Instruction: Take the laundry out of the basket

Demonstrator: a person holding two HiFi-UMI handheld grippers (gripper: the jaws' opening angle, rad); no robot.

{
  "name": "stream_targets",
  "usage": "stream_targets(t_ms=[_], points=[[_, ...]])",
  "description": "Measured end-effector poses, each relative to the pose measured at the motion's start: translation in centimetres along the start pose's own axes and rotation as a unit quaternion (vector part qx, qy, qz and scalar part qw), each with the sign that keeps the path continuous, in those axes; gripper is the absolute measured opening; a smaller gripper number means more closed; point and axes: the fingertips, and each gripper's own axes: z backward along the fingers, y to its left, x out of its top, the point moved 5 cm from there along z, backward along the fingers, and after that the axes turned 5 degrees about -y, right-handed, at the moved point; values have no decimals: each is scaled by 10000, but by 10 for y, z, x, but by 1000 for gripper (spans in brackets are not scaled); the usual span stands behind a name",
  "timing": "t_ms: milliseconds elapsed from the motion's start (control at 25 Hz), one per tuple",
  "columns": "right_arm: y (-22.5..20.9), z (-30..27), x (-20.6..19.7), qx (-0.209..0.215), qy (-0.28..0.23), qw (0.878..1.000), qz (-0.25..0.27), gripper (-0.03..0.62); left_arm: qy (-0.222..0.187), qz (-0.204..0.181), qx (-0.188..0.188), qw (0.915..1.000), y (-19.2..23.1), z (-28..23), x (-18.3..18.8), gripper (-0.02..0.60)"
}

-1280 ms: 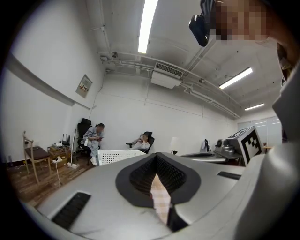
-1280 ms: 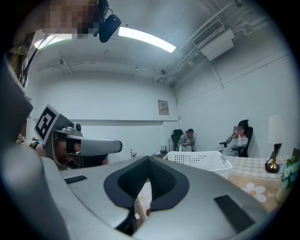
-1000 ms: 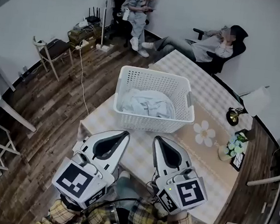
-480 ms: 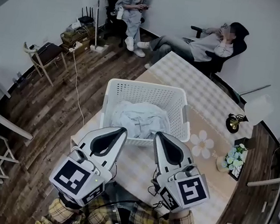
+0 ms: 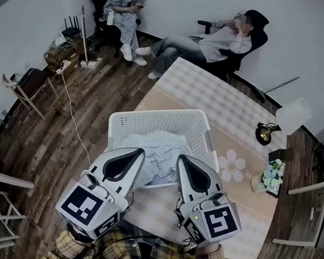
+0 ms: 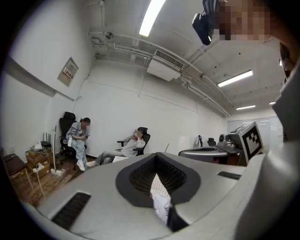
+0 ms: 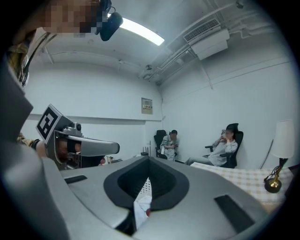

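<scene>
A white lattice laundry basket (image 5: 152, 117) stands at the near end of a checked table (image 5: 212, 97). Pale blue laundry (image 5: 163, 148) lies crumpled inside it. My left gripper (image 5: 141, 151) and right gripper (image 5: 181, 158) are held side by side and about level, their tips over the near part of the basket and above the cloth. Both are shut with nothing held. In the left gripper view, lattice and pale cloth (image 6: 161, 202) show through the gap under the closed jaws, and the right gripper view shows the same cloth (image 7: 139, 206).
On the table's right side are a flower-shaped mat (image 5: 233, 166), a small flower vase (image 5: 272, 174) and a lamp (image 5: 291, 114). Two people sit in chairs at the far wall (image 5: 125, 0) (image 5: 219, 39). A stool (image 5: 31, 82) and cables stand at the left, and a chair (image 5: 306, 212) at the right.
Both grippers have advanced toward the basket, from short of its near wall to over its near rim and the laundry. The basket now sits closer in the head view. Both jaws stay shut.
</scene>
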Motion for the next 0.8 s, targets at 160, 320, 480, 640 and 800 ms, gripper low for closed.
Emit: stream_targets(t_ms=[160, 320, 480, 640, 800], points=[[-14, -7, 2, -382, 21, 9993, 7, 7, 124, -39, -357, 9993, 7, -18, -1, 11], [-23, -14, 3, -629, 44, 9980, -51, 7, 261, -6, -635, 9976, 14, -32, -3, 11], [-29, -18, 0, -804, 130, 9966, -159, 8, 439, 23, -864, 9953, 18, -45, -7, 11], [-35, -18, 0, -796, 232, 9964, -156, 8, 526, 117, -961, 9939, 17, -57, -10, 11], [-48, -11, -1, -777, 279, 9963, -220, 8, 614, 151, -1006, 9929, 9, -68, -14, 11]])
